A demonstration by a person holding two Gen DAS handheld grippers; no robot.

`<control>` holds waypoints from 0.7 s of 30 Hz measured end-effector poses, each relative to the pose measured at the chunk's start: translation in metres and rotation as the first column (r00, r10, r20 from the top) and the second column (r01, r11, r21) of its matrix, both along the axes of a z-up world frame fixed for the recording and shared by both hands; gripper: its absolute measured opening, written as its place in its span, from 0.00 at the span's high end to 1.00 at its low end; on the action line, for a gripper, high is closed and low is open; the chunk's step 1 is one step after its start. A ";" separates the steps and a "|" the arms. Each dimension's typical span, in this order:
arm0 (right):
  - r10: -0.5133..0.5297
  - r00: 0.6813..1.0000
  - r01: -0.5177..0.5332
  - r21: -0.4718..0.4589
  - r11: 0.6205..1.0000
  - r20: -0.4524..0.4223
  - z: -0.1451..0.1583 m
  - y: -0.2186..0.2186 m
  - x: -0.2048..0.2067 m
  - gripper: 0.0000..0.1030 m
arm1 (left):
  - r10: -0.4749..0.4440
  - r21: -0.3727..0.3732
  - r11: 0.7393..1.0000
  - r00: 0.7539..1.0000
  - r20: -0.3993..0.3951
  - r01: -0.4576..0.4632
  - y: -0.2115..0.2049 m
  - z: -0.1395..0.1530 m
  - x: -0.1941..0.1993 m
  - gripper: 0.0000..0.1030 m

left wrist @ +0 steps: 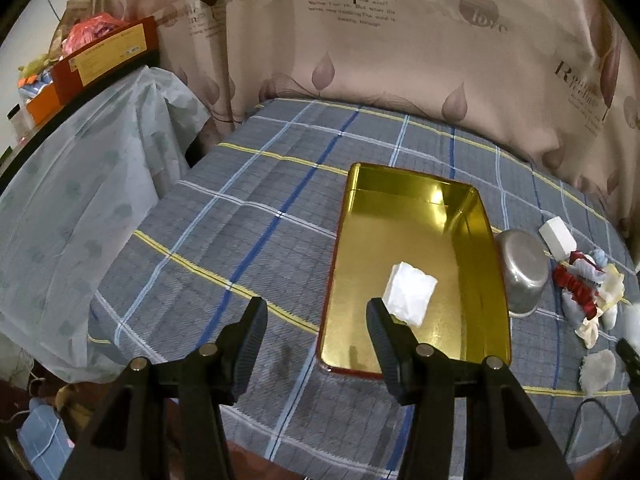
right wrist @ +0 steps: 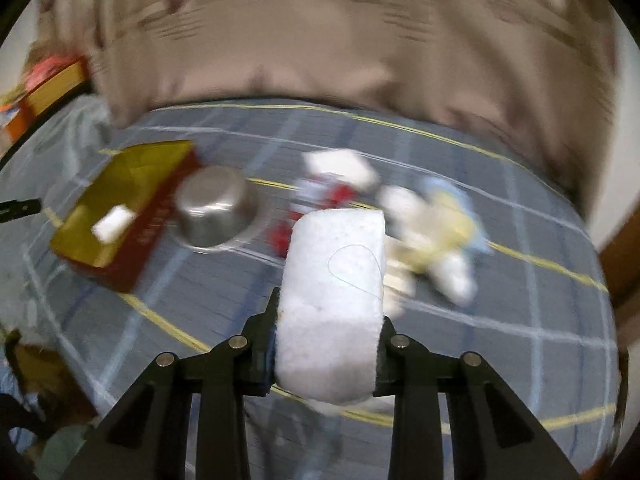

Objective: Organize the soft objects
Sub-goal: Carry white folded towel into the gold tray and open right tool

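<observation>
Presently, the right gripper (right wrist: 326, 332) is clamped on a white foam block (right wrist: 334, 296), its two fingers pressing the block's lower flanks so the bulk of it stands forward of the tips. The right wrist view is heavily smeared, so finer detail of the surroundings cannot be confirmed. The block is held clear above the plaid bed cover (left wrist: 248, 216), well apart from the gold tin (left wrist: 416, 264), which lies to the gripper's left.

The left gripper (left wrist: 316, 324) is empty, its fingers spread apart, hovering over the near left edge of the tin. One finger (left wrist: 380, 324) overlaps the tin's near end in that view. Its position suggests it is standing by, perhaps to steady the tin.

Inside the tin rests a folded white tissue (left wrist: 410, 298), flat on the gold floor near the front. The tin appears to serve as the collecting container, with most of its floor left bare.

Just beside the tin's right wall sits an upturned steel bowl (left wrist: 522, 272), a hard item, plausibly left out of the sort for that reason. Beyond it lie a second white block (left wrist: 558, 236), a heap of red, white and pale cloths (left wrist: 588, 292) and a fluffy white pad (left wrist: 598, 372).

Assessment: transfer of the held block toward the tin is the likely step in hand. The grip is low, so the soft foam may tilt.
</observation>
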State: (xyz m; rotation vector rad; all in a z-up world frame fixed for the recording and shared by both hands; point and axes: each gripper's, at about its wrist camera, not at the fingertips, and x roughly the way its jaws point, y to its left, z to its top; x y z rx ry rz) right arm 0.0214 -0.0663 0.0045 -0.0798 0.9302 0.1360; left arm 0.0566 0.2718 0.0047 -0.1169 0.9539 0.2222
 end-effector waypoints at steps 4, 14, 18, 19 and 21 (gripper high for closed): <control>0.124 0.992 -0.124 0.033 0.992 -0.014 0.000 0.055 0.023 0.72 | 0.001 -0.001 1.000 1.000 0.009 -0.001 0.003 0.006 -0.006 0.49; 0.322 0.945 -0.320 0.036 0.947 -0.057 -0.018 0.166 0.080 0.72 | 0.048 -0.018 0.999 0.999 0.026 -0.047 0.020 0.018 -0.019 0.49; 0.365 0.928 -0.363 0.042 0.931 -0.076 -0.025 0.192 0.096 0.71 | 0.083 -0.036 0.996 0.996 0.017 -0.082 0.031 0.016 -0.019 0.49; 0.369 0.926 -0.367 0.037 0.929 -0.082 -0.027 0.198 0.099 0.71 | 0.086 -0.040 0.996 0.996 0.016 -0.086 0.033 0.015 -0.019 0.49; 0.378 0.921 -0.377 0.030 0.926 -0.092 -0.029 0.208 0.106 0.70 | 0.094 -0.046 0.995 0.995 0.014 -0.093 0.036 0.014 -0.019 0.49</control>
